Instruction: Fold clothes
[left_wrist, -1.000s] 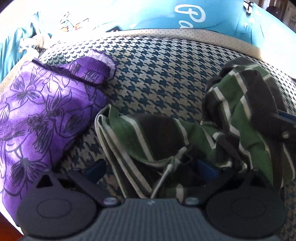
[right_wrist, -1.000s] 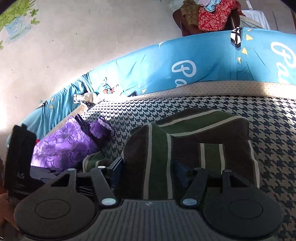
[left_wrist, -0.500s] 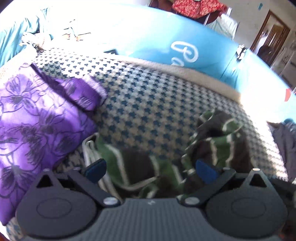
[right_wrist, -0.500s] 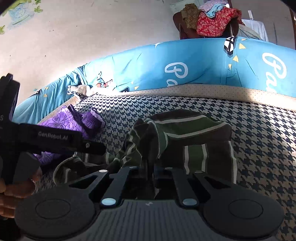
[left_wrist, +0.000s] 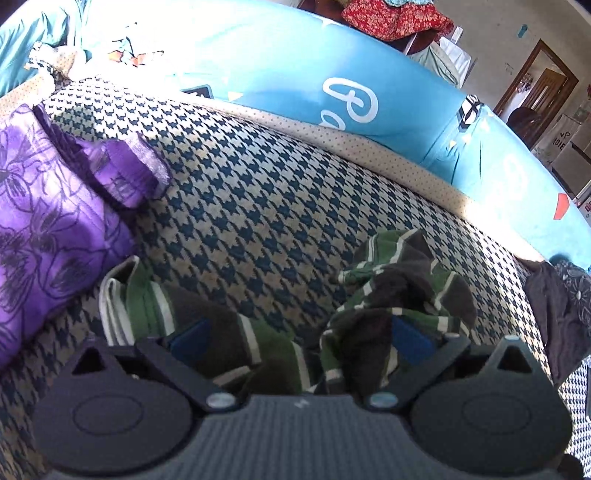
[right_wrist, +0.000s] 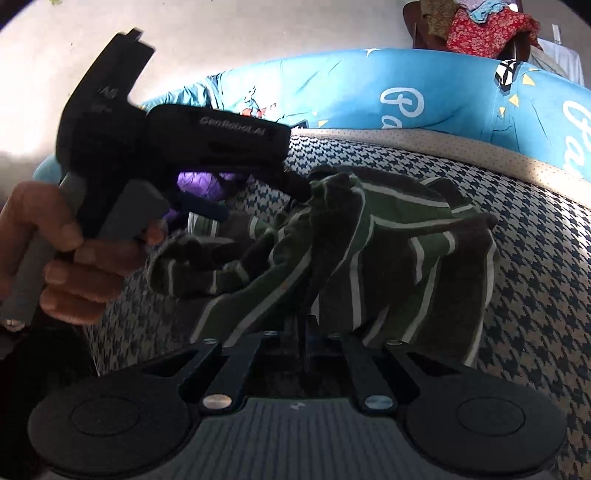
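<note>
A green and dark striped garment (left_wrist: 399, 291) lies bunched on the houndstooth cover (left_wrist: 258, 206). My left gripper (left_wrist: 299, 339) is open, its blue pads (left_wrist: 410, 339) wide apart with folds of the garment loosely between them. In the right wrist view my right gripper (right_wrist: 304, 332) is shut on a pinch of the striped garment (right_wrist: 388, 236), which is drawn up into a ridge. A hand (right_wrist: 70, 258) holds the left gripper (right_wrist: 255, 199) at the upper left, one finger touching the garment's raised peak.
A folded purple floral cloth (left_wrist: 44, 229) lies at the left, partly hidden behind the left gripper (right_wrist: 199, 184) in the right view. A dark garment (left_wrist: 557, 306) sits at the right edge. A blue lettered sheet (left_wrist: 351, 107) borders the far side. A pile of red clothes (right_wrist: 487, 33) stands beyond.
The right jaws have closed on the striped garment and drawn it up. The left gripper has risen and tilted, staying open, and now fills the upper left of the right view.
</note>
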